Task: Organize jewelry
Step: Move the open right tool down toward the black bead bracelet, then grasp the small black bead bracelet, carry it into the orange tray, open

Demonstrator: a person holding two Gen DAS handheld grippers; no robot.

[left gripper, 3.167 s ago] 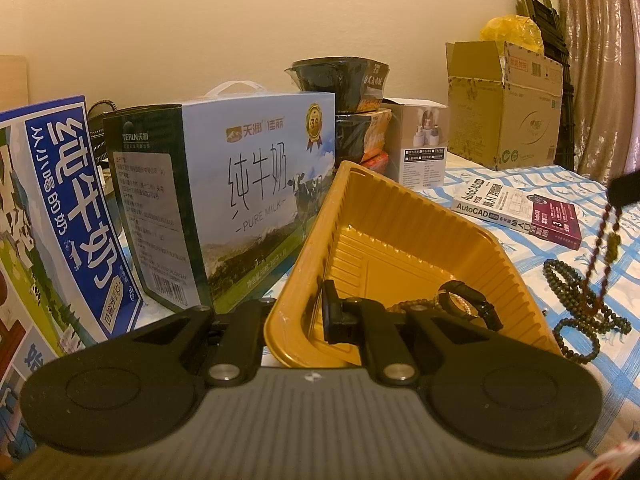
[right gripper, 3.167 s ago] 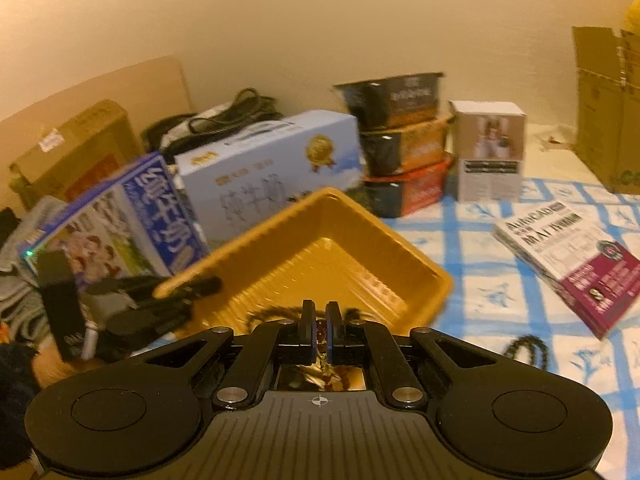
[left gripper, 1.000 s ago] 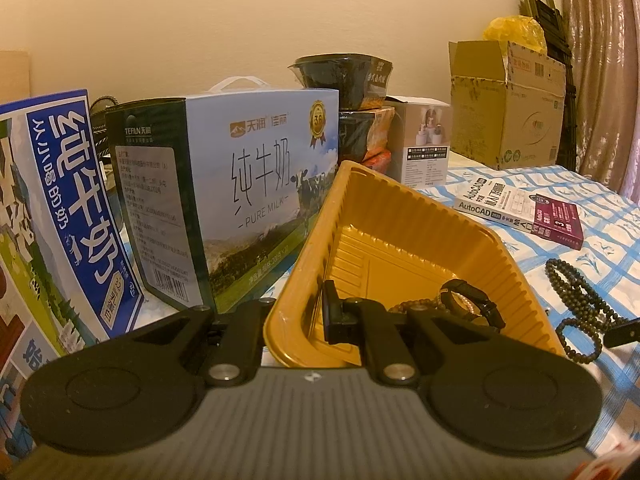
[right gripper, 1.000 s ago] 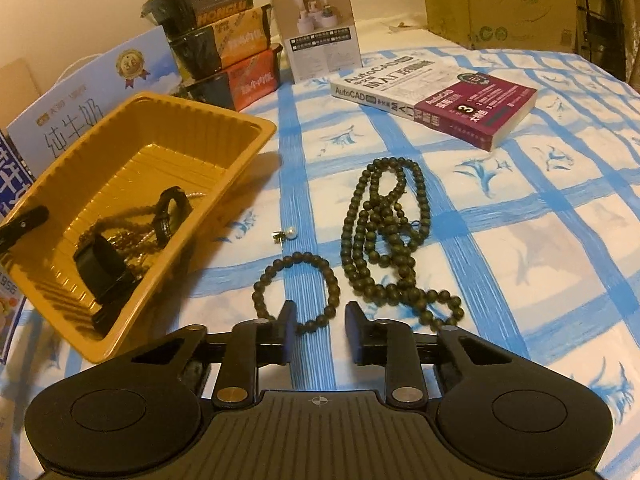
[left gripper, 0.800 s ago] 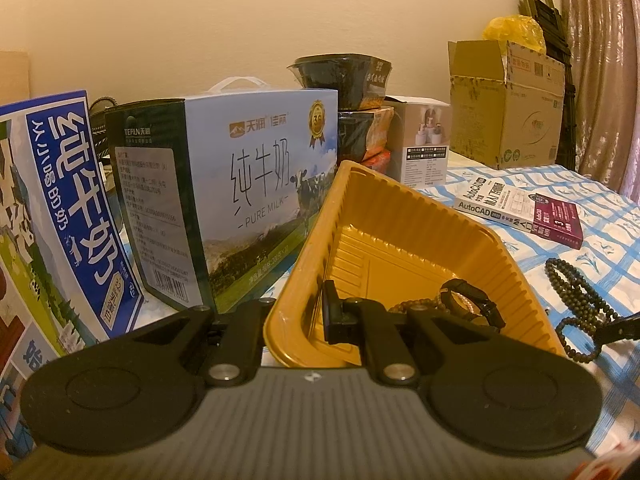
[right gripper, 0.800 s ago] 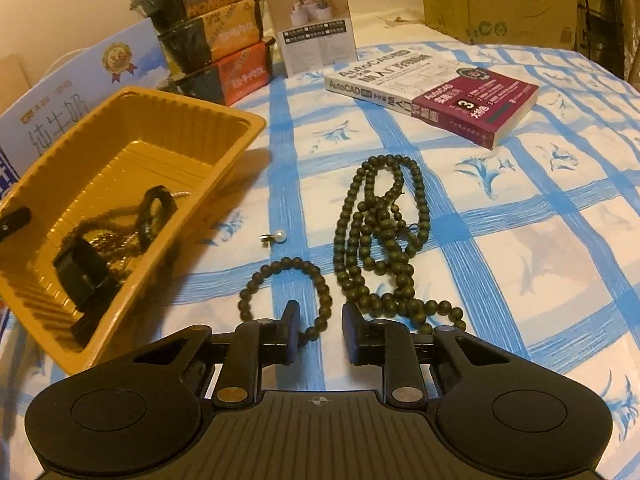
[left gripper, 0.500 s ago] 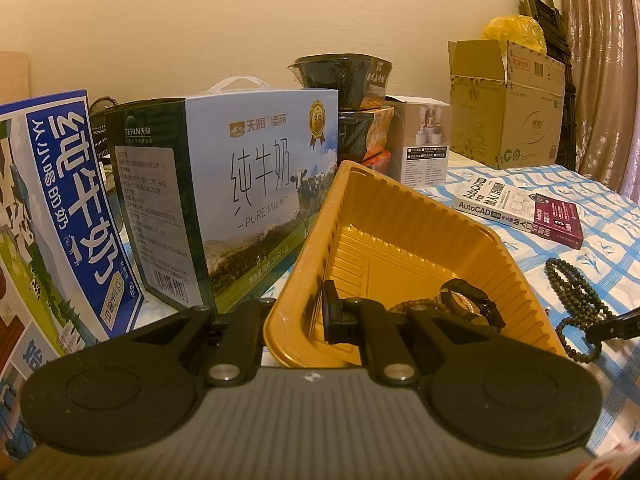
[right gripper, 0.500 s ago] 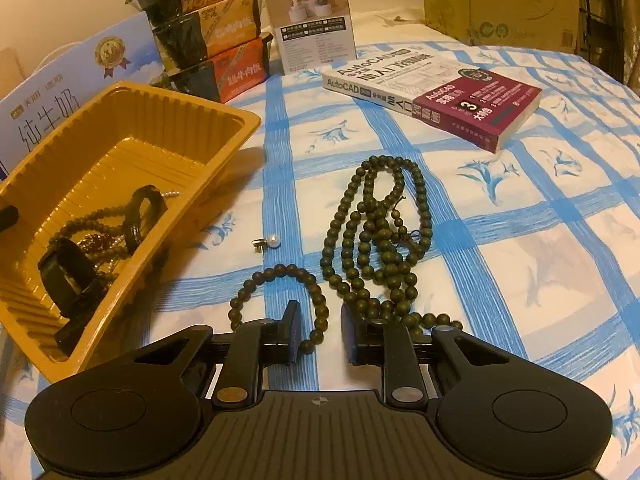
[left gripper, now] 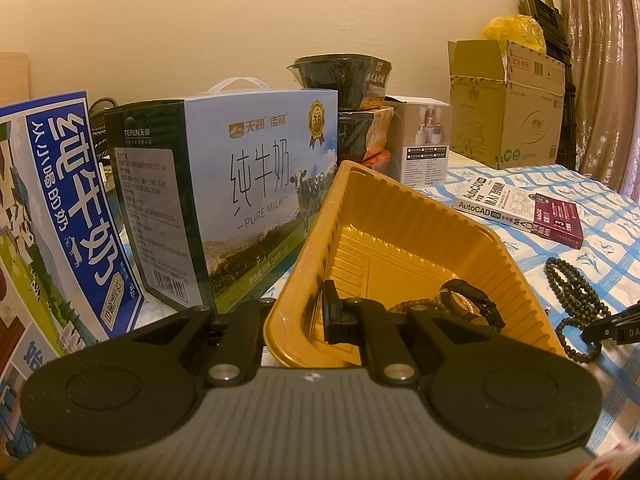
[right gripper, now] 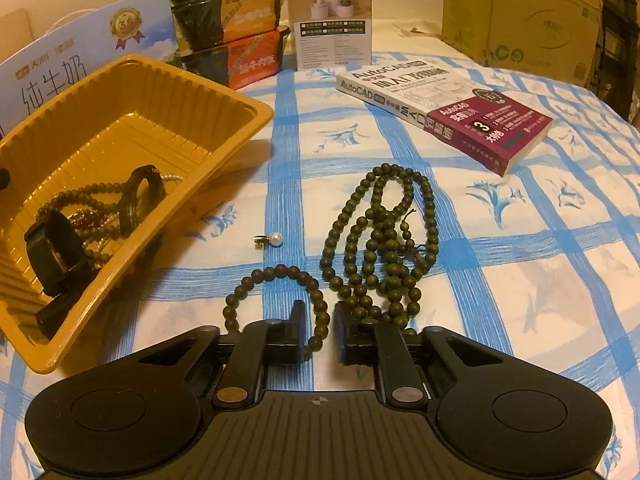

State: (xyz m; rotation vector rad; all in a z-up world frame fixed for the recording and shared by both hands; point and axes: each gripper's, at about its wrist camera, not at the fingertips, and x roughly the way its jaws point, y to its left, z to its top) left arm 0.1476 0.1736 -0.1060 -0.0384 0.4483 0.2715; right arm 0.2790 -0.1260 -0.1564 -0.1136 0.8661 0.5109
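Observation:
My left gripper (left gripper: 296, 320) is shut on the near wall of the yellow tray (left gripper: 400, 200), one finger inside and one outside. The tray (right gripper: 224, 92) holds a black watch (right gripper: 52, 248) and several bead strings. On the blue-checked cloth lie a small dark bead bracelet (right gripper: 276, 270), a long dark bead necklace (right gripper: 384, 240) and a pearl earring (right gripper: 274, 239). My right gripper (right gripper: 320, 322) is low over the cloth. Its jaws are closing, with the bracelet's right side between them and a small gap still showing.
An AutoCAD book (right gripper: 440, 108) lies beyond the necklace. Milk cartons (left gripper: 240, 184) stand left of the tray. Stacked food boxes (right gripper: 240, 20), a white box (right gripper: 332, 20) and a cardboard box (left gripper: 504, 112) line the back by the wall.
The right gripper left the tray, came down over the small bracelet and narrowed its jaws around it. The left gripper and the tray have not moved.

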